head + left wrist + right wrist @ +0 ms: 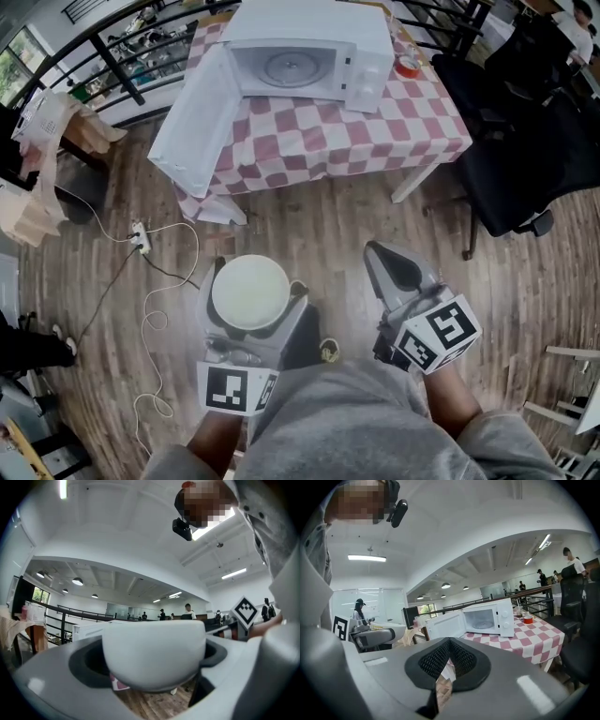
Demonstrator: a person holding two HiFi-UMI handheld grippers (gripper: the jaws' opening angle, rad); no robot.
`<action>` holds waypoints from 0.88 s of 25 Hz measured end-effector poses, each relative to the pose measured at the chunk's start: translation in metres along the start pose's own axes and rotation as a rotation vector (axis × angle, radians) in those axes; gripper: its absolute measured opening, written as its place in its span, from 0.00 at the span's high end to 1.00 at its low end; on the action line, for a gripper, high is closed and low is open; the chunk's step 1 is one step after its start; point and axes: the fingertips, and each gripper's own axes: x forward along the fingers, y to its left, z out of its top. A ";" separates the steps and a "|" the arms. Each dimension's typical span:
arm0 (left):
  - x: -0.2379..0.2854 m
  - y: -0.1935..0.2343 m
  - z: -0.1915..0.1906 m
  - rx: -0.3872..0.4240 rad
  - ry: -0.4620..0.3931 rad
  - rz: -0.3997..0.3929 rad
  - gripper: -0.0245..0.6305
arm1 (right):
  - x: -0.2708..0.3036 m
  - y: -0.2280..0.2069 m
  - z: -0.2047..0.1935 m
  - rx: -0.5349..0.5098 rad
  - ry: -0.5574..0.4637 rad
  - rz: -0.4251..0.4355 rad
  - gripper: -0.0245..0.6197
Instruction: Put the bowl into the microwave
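Observation:
A white bowl (249,292) sits clamped between the jaws of my left gripper (251,298), held level over the wooden floor. Seen along the left gripper's jaws, the bowl (153,653) fills the gap between them. A white microwave (309,52) stands on the red-checked table (319,136) ahead, its door (194,120) swung wide open to the left and its glass turntable (291,66) bare. My right gripper (392,266) is shut with nothing in it, off to the bowl's right. The microwave (483,618) also shows in the right gripper view.
A red-lidded small container (407,67) sits on the table right of the microwave. Black office chairs (525,159) stand at the right. A white cable and power strip (141,239) lie on the floor at the left. A black railing (112,37) runs behind the table.

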 end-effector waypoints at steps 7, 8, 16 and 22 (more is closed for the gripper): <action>0.056 0.033 -0.008 -0.025 0.023 -0.007 0.16 | 0.054 -0.032 0.006 0.014 0.040 -0.013 0.96; 0.061 0.036 -0.009 -0.029 0.027 -0.011 0.16 | 0.059 -0.036 0.007 0.015 0.043 -0.017 0.96; 0.099 0.060 -0.008 -0.032 0.035 -0.037 0.16 | 0.091 -0.059 0.025 0.024 0.045 -0.054 0.97; 0.119 0.082 -0.004 -0.032 0.029 -0.048 0.16 | 0.112 -0.063 0.033 0.029 0.049 -0.066 0.96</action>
